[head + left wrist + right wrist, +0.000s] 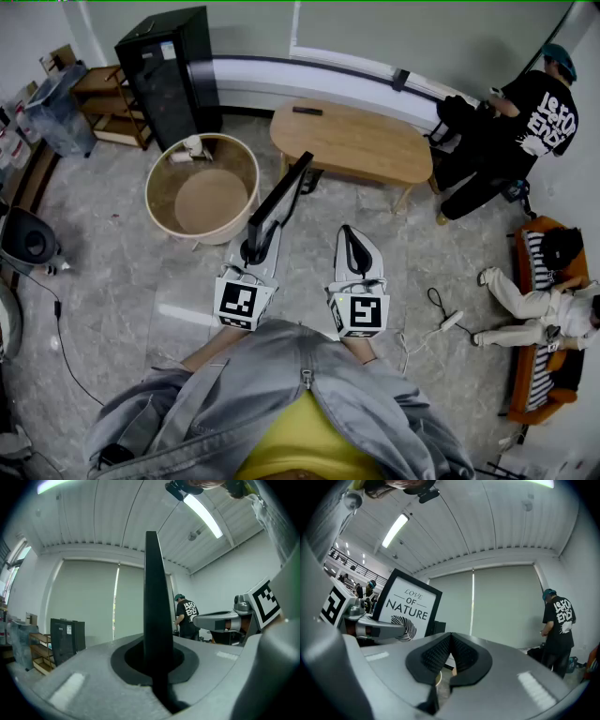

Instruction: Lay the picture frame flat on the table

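Note:
In the head view my left gripper (255, 249) is shut on the bottom edge of a black picture frame (279, 199), which it holds up in the air, tilted and edge-on. In the left gripper view the frame (153, 592) rises as a thin black slab from between the closed pads. The right gripper view shows its face (408, 607), a white print reading "LOVE OF NATURE" with a leaf. My right gripper (350, 236) is beside the left one, shut with nothing in it, its ribbed pads (440, 654) pressed together. An oval wooden table (352, 141) stands ahead.
A round wooden table (202, 192) with a raised rim stands at front left. Behind it are a black cabinet (169, 66) and a wooden shelf (103, 103). A person (525, 122) stands at back right; another lies on an orange sofa (544, 300). A power strip (450, 322) lies on the floor.

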Demonstrator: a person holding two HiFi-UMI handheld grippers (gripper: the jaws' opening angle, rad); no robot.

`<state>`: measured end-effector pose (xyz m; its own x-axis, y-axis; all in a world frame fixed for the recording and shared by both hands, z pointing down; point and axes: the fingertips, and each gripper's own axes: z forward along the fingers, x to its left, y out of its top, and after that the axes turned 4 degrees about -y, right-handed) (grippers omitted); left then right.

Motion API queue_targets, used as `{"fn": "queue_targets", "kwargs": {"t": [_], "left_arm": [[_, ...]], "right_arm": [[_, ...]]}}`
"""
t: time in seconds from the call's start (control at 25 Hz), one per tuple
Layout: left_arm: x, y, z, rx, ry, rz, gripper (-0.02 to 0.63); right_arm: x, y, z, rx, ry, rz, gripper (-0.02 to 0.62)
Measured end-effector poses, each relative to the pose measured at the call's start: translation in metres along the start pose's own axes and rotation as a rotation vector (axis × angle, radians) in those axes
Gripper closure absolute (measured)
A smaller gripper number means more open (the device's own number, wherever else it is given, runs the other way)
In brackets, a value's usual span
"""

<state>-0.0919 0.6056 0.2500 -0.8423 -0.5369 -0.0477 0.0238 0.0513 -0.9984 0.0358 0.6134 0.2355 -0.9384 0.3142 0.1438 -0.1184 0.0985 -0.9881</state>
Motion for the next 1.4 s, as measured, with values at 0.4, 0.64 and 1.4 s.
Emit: {"fn": "queue_targets", "kwargs": {"t": [0.4, 0.64, 1.4], "left_arm": [[-0.016, -0.009, 0.014, -0.002, -0.004, -0.003, 0.598], [-0.007, -0.019, 0.032, 0.017, -0.013, 0.0, 0.598], [0.156, -0.049, 0.248, 0.003, -0.1, -0.033, 0.598]], "right_arm": [[-0.016, -0.017, -0.002, 0.005, 0.007, 0.026, 0.6], [-0.021, -0.035, 0.019, 0.029, 0.014, 0.058, 0.6], [-0.071, -0.076, 0.276, 0.088, -0.013, 0.009, 0.6]]}}
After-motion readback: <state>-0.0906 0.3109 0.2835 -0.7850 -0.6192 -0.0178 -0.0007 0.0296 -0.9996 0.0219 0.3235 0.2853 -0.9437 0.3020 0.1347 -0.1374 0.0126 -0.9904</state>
